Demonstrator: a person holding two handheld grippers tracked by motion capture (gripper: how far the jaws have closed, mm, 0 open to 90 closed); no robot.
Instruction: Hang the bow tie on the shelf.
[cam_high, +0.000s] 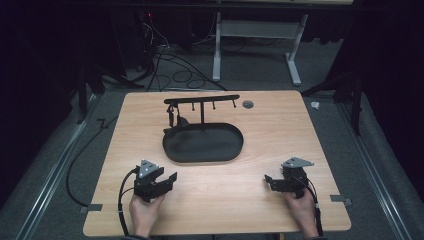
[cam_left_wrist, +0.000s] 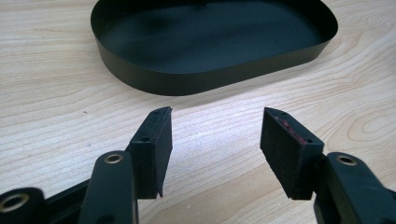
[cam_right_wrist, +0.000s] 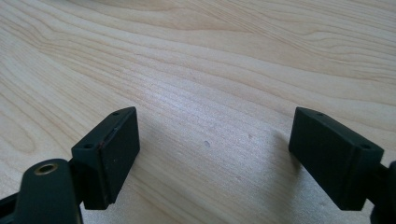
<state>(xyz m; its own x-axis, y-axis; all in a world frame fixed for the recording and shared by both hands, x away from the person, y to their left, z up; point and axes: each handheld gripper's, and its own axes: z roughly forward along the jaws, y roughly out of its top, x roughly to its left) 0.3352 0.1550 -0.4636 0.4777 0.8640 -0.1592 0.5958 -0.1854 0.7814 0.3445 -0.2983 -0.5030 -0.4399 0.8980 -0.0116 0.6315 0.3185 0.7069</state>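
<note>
My left tool (cam_high: 167, 176) rests low on the bench (cam_high: 270, 125), jaws spread, nothing between them. Black oval tray (cam_high: 202, 143) lies straight ahead of it, just up and slightly right, long axis running left-right across the bench; near wall faces the jaws with bare wood in the gap. My right tool (cam_high: 270, 181) is spread too, empty, well apart from the tray on the right side, pointing at bare wood. Left is the nearer one, I'd judge it makes the reach. A hook rack (cam_high: 202, 100) stands at the tray's far edge, something small hanging at its left end, too dark to tell what. Nothing blocks the approach.
</note>
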